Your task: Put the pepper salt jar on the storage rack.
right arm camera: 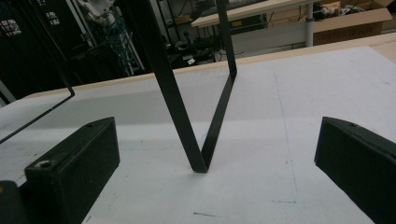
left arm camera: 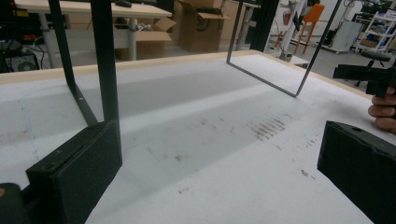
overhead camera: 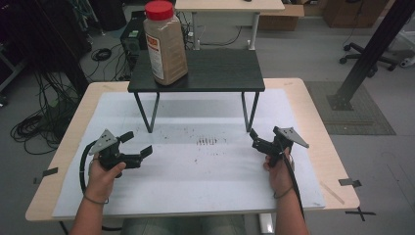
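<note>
Resting low over the white mat, both grippers sit with their jaws spread apart and nothing between them. The left gripper hovers near the left front of the mat, the right gripper near the right, and both point roughly toward the small black shelf standing at the back of the mat. On the shelf's left end stands a tall jar with a red lid, filled with what looks like brown powder, though the label is too blurred to read. It is upright and well apart from both grippers.

The likely step is a reach for the jar. The left gripper is on its side of the table, so it makes sense to lift that one above the shelf top first, clear of the thin metal leg right ahead of it, then come in level at the jar's middle. The jaws should stay wide until they flank the body, since the jar is broad and tall and a high or off-centre squeeze could tip it.
</note>
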`<state>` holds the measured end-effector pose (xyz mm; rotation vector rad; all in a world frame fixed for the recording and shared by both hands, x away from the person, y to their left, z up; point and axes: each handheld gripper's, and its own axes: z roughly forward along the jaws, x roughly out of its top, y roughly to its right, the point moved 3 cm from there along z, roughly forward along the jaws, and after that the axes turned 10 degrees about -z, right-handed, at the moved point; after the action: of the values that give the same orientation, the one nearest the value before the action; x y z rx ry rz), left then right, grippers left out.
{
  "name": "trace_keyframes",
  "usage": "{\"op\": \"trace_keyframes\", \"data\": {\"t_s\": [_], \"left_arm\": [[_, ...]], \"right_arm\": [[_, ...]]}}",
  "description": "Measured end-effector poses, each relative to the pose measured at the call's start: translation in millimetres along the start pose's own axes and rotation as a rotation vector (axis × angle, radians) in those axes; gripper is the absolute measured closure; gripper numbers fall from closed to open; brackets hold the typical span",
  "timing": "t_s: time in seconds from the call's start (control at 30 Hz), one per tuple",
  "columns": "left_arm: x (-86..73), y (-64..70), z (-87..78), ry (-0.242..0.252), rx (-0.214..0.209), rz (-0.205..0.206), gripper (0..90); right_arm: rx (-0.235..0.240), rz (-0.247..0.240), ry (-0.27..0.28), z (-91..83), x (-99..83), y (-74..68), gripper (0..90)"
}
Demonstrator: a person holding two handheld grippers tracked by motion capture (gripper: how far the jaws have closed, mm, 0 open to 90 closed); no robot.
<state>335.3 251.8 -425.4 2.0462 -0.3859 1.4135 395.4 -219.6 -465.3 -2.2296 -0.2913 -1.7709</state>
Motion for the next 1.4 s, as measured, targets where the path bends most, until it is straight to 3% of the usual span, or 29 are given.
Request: {"op": "trace_keyframes", "data": {"t_s": [1.13,1.4], "left_arm": [[-7.1,-5.1,1.8,-0.037,0.013,-0.021,0.2],[-7.9,1.2,4.0,-0.035,0.000,-0.021,0.2]], "right_arm": [[-0.003,0.010,0.002,0.2,0.0,1.1,0.0],[0.000,0.014,0.001,0.2,0.1,1.0,0.0]]}}
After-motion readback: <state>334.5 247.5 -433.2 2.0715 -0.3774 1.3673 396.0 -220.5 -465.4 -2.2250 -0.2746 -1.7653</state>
